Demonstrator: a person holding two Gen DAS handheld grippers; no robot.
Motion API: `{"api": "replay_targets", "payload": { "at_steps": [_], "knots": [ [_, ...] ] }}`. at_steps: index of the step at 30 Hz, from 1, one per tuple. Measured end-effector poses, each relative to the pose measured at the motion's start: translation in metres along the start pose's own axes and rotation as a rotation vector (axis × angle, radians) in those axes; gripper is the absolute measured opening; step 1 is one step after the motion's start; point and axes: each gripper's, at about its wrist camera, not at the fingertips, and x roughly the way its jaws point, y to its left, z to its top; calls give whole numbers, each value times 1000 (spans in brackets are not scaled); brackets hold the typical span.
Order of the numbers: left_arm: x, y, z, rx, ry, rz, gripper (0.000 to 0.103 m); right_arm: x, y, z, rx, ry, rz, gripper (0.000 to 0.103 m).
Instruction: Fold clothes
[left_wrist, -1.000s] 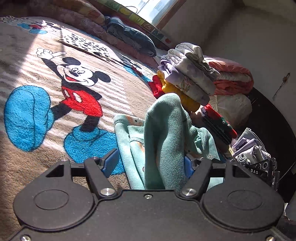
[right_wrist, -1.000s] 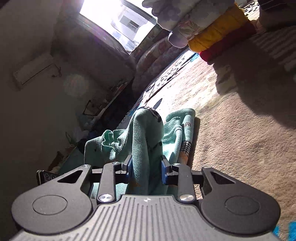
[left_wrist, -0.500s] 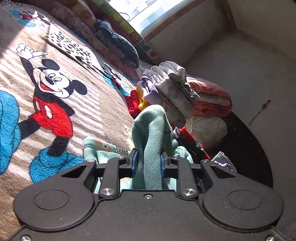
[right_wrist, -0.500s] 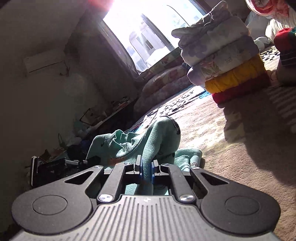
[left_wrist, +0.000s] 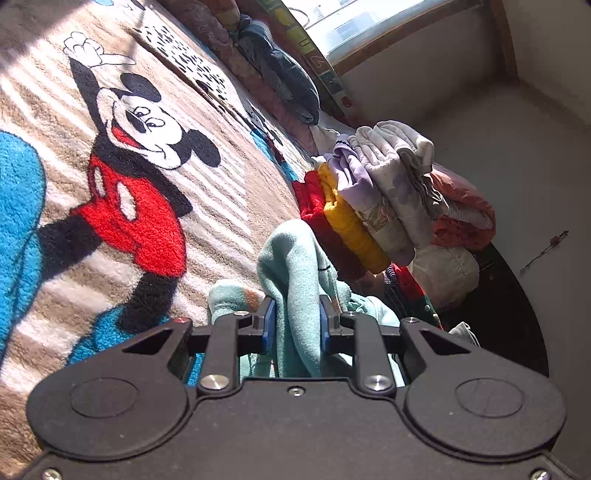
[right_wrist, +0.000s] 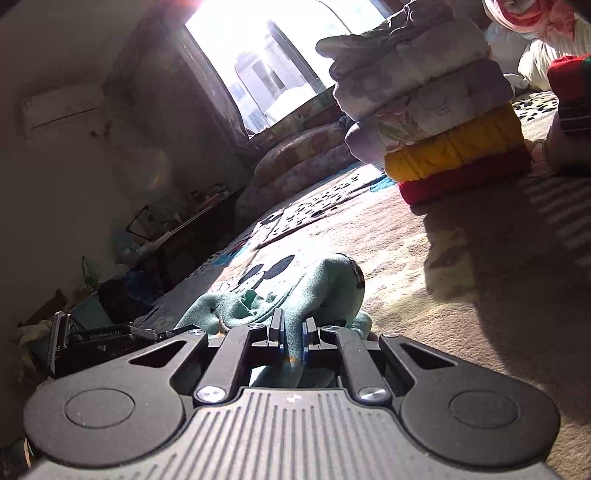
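On bed, atop cartoon-mouse blanket (left_wrist: 122, 206), two views:

Left wrist view
- L gripper (left_wrist: 294, 323): blue-padded jaws pressed onto a thick fold of teal garment (left_wrist: 295, 273); cloth fills the gap betw. pads.
- Teal garment: fleece-like, humps up above the jaws, rest bunched on blanket just beyond gripper; small orange patch shows on fold at left.
- Folded stack (left_wrist: 369, 206): far right of garment, on blanket; red layer lowest, then yellow, then pale lilac/floral pieces on top.
- Pink/coral bundle (left_wrist: 461, 218): behind stack, w/ a white bundle below it.
- Red/green striped item (left_wrist: 406, 291): near right, just beside garment, partly hidden.
- Dark blue-grey cloth (left_wrist: 280, 85): far, lying along patterned quilt roll under window (left_wrist: 369, 22).

Right wrist view
- R gripper (right_wrist: 293, 332): jaws nearly together, pinching a thin fold of teal garment (right_wrist: 321, 288); only cloth betw. pads.
- Teal garment: rounded hump just past fingers, crumpled part trailing left toward L gripper body (right_wrist: 99, 338), which sits at near left.
- Folded stack (right_wrist: 443, 122): far right, upright on blanket (right_wrist: 424, 295), apart from garment; casts shadow toward near right.
- Window (right_wrist: 258, 62): far centre, very bright.
- Wall AC unit (right_wrist: 61, 109): upper left.
- Clutter (right_wrist: 122, 266) at left: too dim to itemise.
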Motion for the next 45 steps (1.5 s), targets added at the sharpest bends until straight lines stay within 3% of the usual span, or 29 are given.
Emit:
{"api": "replay_targets", "payload": {
  "at_steps": [5, 6, 9, 12, 15, 19, 22, 24, 32, 36, 40, 41, 42, 45],
  "knots": [
    [4, -3, -3, 42, 18, 51, 22, 7, -1, -4, 10, 53, -44, 13],
    [2, -5, -3, 49, 15, 54, 28, 4, 1, -4, 6, 43, -44, 15],
    [-12, -19, -2, 120, -41, 90, 54, -11, 10, -1, -39, -21, -73, 40],
    [-36, -40, -3, 246, -117, 115, 54, -28, 32, 2, -213, -91, -141, 40],
    [-54, -69, -15, 433, -154, 89, 54, -43, 60, -4, -415, -131, -114, 40],
    [-52, -94, -43, 642, -61, 37, 54, -37, 85, -24, -589, -73, -68, 39],
    [-28, -91, -68, 799, 91, 155, 55, -23, 89, -37, -615, 21, -62, 39],
    [-19, -86, -82, 893, 126, 205, 55, -16, 91, -44, -652, 76, -78, 41],
    [-12, -72, -86, 912, 129, 203, 60, -6, 73, -42, -534, 133, -69, 51],
    [-18, -75, -86, 905, 129, 189, 60, -19, 70, -34, -503, 127, 5, 50],
    [-29, -80, -75, 873, 143, 140, 60, -22, 82, -22, -622, 32, -44, 50],
    [-33, -82, -71, 863, 120, 128, 60, -18, 86, -18, -650, 15, -60, 51],
    [-36, -84, -66, 848, 83, 124, 60, -10, 85, -9, -625, -9, -112, 52],
    [-38, -85, -48, 762, -24, 128, 60, -3, 69, 3, -498, -25, -158, 54]
  ]
}}
